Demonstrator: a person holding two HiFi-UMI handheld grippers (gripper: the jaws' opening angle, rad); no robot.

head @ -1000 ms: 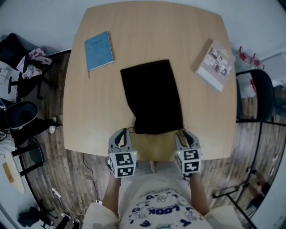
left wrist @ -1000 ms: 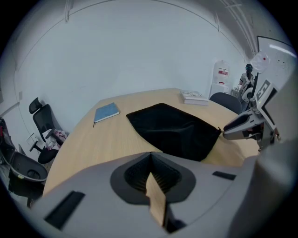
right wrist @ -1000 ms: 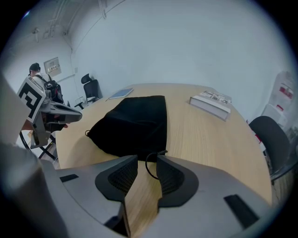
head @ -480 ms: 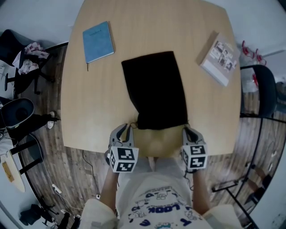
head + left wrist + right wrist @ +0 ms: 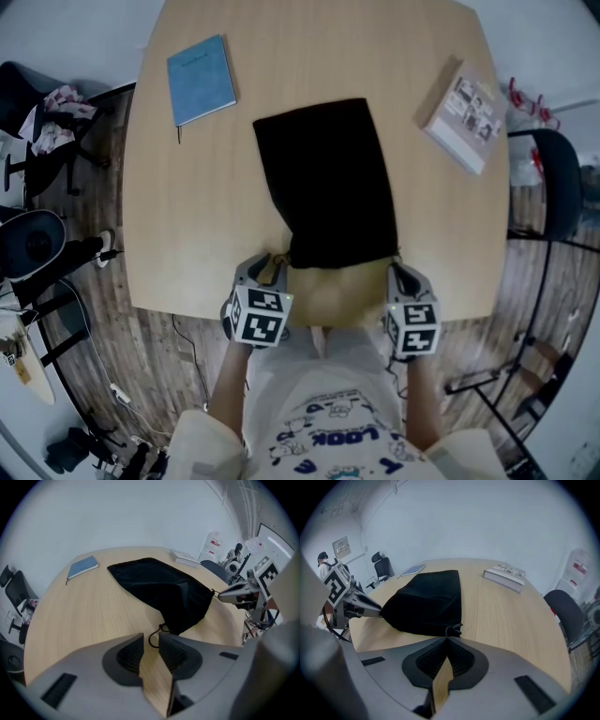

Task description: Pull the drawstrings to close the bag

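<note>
Black bag (image 5: 328,178) lay mouth toward the table's (image 5: 187,234) near edge, so right tongs (image 5: 401,272) just pinched one string (image 5: 453,627) and left tongs (image 5: 267,264) just opened around the other string (image 5: 154,632).

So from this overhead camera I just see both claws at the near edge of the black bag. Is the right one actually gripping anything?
Observer: Yes. In its own view the right claw is shut on the cord at that corner of the bag.
Visitor: And the left one?
Observer: No grip there. The left claw has just been opening, and its cord loop lies between the parted tips, unpinched.
</note>
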